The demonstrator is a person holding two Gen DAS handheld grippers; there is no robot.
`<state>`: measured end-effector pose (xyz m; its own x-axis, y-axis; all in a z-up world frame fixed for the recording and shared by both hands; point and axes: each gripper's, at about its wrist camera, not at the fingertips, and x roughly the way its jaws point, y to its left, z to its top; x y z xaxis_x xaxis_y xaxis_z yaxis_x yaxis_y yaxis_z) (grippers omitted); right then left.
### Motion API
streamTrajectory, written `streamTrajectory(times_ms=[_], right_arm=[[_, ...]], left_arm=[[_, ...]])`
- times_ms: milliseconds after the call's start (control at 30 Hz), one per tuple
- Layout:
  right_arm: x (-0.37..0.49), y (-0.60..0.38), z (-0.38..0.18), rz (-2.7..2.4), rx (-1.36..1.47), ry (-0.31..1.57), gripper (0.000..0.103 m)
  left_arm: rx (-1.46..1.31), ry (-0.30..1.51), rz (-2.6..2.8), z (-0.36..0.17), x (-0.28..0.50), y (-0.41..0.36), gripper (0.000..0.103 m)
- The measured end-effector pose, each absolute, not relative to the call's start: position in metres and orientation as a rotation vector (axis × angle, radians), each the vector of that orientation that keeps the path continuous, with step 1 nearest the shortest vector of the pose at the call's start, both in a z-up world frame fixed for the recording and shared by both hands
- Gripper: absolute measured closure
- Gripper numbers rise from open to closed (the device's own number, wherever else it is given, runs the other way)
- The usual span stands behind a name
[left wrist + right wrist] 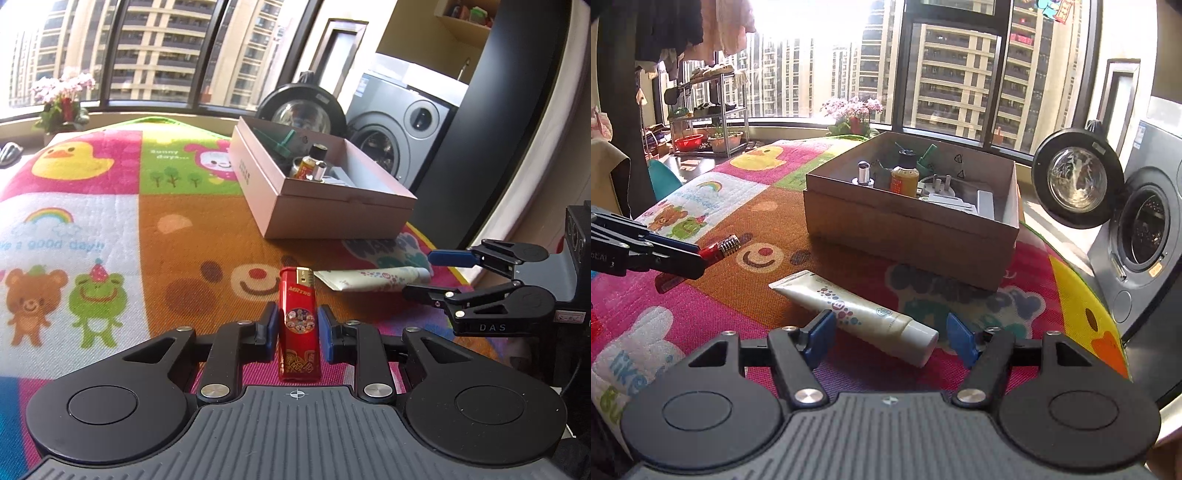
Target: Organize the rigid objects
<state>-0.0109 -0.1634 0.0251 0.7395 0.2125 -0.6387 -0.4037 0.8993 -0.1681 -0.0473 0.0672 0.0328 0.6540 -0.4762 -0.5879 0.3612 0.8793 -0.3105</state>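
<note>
Left wrist view is showing the left gripper (297,328) pinching a red lighter (298,325) on the mat, likely bound for the cardboard box (332,214), while the right gripper (891,332) is straddling, jaws wide, a cream tube (857,314).

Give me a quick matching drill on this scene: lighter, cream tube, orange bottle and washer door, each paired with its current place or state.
Things:
1. red lighter
2. cream tube
3. orange bottle
4. washer door

Places or states:
A. standing inside the cardboard box
B. swung open
C. between the left gripper's fingers
D. lying on the mat between the open right gripper's fingers

Pairs: 1-C, 2-D, 3-A, 4-B
</note>
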Motion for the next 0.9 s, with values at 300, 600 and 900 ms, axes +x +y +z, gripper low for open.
streamTrajectory(times_ms=[300, 600, 900], right_arm=[[0.013, -0.152, 0.024, 0.503, -0.287, 0.757, 0.035], [0.013, -0.134, 0.013, 0.509, -0.289, 0.803, 0.065], [-0.03, -0.143, 0.051, 0.497, -0.26, 0.786, 0.078]], left_arm=[[-0.176, 0.73, -0.48, 0.028, -0.046, 0.066, 0.077], [-0.168, 0.745, -0.486, 0.025, -0.048, 0.064, 0.077], [-0.114, 0.743, -0.576, 0.037, -0.064, 0.053, 0.077]])
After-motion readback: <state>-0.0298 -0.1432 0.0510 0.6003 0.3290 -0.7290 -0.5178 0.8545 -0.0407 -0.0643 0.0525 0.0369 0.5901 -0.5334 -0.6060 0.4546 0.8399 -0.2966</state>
